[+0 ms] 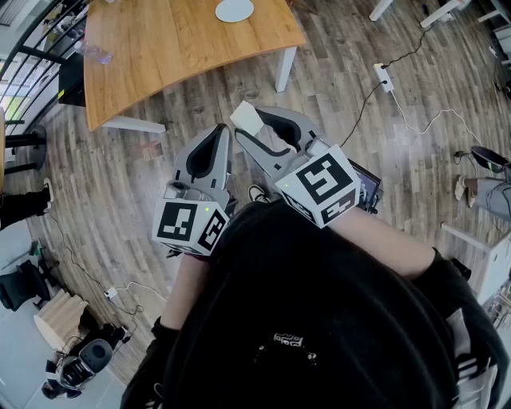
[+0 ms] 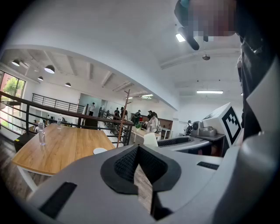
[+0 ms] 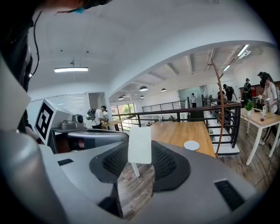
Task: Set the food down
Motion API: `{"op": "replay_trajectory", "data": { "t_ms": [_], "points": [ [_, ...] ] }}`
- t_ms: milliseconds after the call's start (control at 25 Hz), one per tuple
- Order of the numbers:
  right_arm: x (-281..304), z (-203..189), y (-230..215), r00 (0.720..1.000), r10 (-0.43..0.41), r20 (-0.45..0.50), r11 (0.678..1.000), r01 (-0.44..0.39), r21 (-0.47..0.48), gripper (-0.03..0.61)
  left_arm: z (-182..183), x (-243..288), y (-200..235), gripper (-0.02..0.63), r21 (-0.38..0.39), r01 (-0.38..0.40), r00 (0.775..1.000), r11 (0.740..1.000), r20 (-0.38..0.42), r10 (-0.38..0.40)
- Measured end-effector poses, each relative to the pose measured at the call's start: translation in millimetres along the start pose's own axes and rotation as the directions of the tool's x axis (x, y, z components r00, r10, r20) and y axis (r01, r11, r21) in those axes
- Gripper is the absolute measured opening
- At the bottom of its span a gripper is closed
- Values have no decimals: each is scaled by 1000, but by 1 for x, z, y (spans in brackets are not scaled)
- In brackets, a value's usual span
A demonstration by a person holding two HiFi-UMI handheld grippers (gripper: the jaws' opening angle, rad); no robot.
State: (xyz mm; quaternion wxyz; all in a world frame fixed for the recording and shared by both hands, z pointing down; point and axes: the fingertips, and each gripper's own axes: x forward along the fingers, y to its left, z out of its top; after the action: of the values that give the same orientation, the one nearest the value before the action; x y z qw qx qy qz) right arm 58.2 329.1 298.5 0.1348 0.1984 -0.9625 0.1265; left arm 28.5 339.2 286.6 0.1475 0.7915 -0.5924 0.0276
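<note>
The food is a flat, pale rectangular piece (image 1: 245, 117). My right gripper (image 1: 250, 122) is shut on it at the jaw tips and holds it in the air above the wood floor. In the right gripper view the food (image 3: 140, 144) stands upright between the dark pads. My left gripper (image 1: 223, 129) is close beside the right one, shut with nothing in it. In the left gripper view the left gripper's (image 2: 137, 148) tips meet. The wooden table (image 1: 176, 48) lies ahead, with a white plate (image 1: 235, 9) at its far edge.
A clear bottle (image 1: 96, 53) stands on the table's left end, near a black railing (image 1: 32, 48). A power strip (image 1: 384, 77) and cables lie on the floor to the right. People stand at tables far off in the room (image 2: 151, 122).
</note>
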Motion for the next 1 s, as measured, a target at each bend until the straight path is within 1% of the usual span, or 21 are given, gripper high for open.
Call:
{"op": "replay_trajectory", "data": {
  "t_ms": [240, 400, 640, 880, 1000],
  "points": [
    [-1, 1, -11, 1000, 7, -3, 1000, -7, 14, 172, 1, 10, -3, 3, -18, 3, 1000, 1000, -1, -3],
    [-9, 1, -18, 1000, 24, 7, 999, -24, 40, 172, 2, 14, -11, 3, -10, -6, 1000, 1000, -4, 6],
    [-2, 7, -35, 999, 38, 16, 999, -38, 22, 173, 6, 36, -8, 3, -7, -4, 1000, 1000, -11, 4],
    [-7, 13, -56, 997, 60, 44, 998, -61, 14, 173, 13, 61, -14, 3, 25, -9, 1000, 1000, -17, 10],
    [-10, 16, -67, 997, 55, 53, 998, -56, 16, 173, 16, 70, -15, 3, 40, -18, 1000, 999, -23, 19]
  ]
}}
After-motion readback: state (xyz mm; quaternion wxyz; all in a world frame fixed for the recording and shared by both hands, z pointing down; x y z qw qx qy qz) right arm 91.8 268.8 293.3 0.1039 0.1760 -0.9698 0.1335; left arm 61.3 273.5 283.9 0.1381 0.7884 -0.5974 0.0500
